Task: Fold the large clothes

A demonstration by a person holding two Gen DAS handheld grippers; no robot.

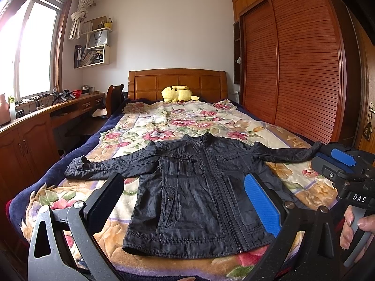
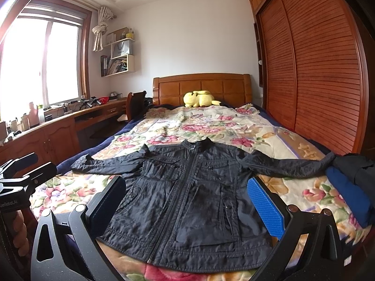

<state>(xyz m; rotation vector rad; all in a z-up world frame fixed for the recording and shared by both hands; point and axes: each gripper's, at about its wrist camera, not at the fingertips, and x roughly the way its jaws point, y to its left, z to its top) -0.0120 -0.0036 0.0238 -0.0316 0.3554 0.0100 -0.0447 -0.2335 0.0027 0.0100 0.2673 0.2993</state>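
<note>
Your jacket's (image 1: 196,194) right cuff hides behind the right gripper (image 1: 339,161); it lies flat, zipped, sleeves spread on the bed (image 1: 164,121). Both your grippers' fingers (image 2: 264,208) are released.

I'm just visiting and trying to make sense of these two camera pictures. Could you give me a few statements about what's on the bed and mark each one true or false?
1. The black jacket lies flat on the floral blanket with both sleeves spread out. True.
2. The jacket is already folded in half. False: it is fully spread, zipped front facing up.
3. The left gripper is clamped on the jacket's hem. False: its fingers stand wide apart above the jacket, holding nothing.
4. A yellow plush toy sits by the wooden headboard. True.
5. The right gripper is open. True.
6. The jacket's collar points toward the cameras. False: the collar is at the far end, the hem nearest.
</note>
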